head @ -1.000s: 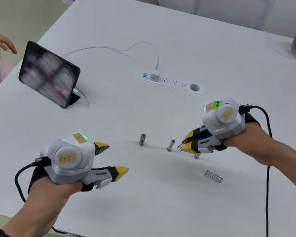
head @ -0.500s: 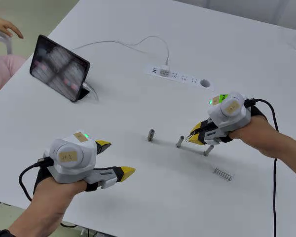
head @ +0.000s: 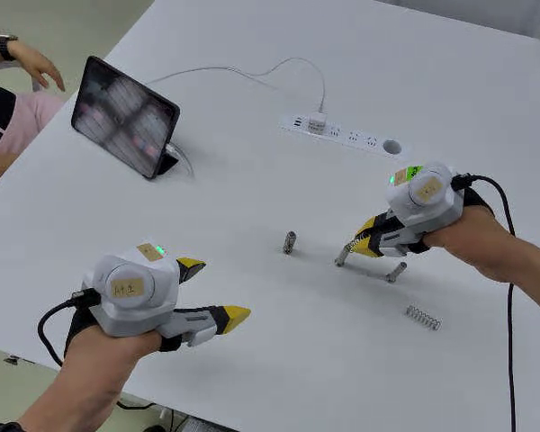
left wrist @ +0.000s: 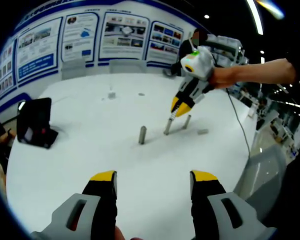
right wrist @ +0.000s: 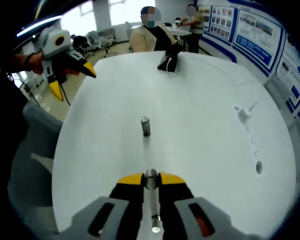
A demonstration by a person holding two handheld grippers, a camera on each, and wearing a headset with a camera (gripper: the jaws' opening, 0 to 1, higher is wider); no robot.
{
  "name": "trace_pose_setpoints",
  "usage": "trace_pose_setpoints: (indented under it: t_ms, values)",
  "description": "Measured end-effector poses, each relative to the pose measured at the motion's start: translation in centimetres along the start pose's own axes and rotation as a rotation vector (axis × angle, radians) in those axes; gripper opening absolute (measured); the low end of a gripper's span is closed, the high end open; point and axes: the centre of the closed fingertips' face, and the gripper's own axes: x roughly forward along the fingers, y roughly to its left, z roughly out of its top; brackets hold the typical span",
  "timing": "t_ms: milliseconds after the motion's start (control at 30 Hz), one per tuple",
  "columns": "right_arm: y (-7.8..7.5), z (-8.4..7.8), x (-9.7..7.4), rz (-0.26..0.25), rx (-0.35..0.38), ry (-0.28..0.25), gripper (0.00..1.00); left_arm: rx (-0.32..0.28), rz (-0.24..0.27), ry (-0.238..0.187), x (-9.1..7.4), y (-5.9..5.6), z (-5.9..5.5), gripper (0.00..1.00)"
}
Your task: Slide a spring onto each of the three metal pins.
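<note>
Three metal pins stand in a row on the white table. The left pin [head: 289,242] [right wrist: 145,126] wears a spring. My right gripper [head: 364,245] [right wrist: 151,179] is shut on a spring [head: 351,244], whose free end is at the top of the middle pin [head: 342,257]. The right pin [head: 395,272] stands bare just below that gripper. A loose spring [head: 423,317] lies flat nearer the right. My left gripper [head: 213,289] [left wrist: 154,177] hovers open with nothing in it, well to the left of the pins [left wrist: 142,135].
A tablet [head: 126,117] leans on its stand at the far left. A white power strip [head: 342,135] with a plugged cable lies behind the pins. A person's hand [head: 36,63] rests past the table's left edge. The table's front edge runs close under my left gripper.
The head camera has shifted. My right gripper has brought the spring's end from beside the middle pin to its top. The left gripper has stayed open and in place.
</note>
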Motion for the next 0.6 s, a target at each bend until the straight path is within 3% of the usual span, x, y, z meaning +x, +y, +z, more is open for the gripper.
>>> trace_pose_setpoints:
  t_ms: [367,600]
  values:
    - [0.0,0.0,0.9,0.009,-0.022,0.017,0.13,0.004,0.001,-0.001,0.2,0.1,0.4,0.59]
    - [0.1,-0.1,1.8,0.015,-0.034,0.031,0.13,-0.003,0.003,0.004,0.1,0.0,0.0,0.58]
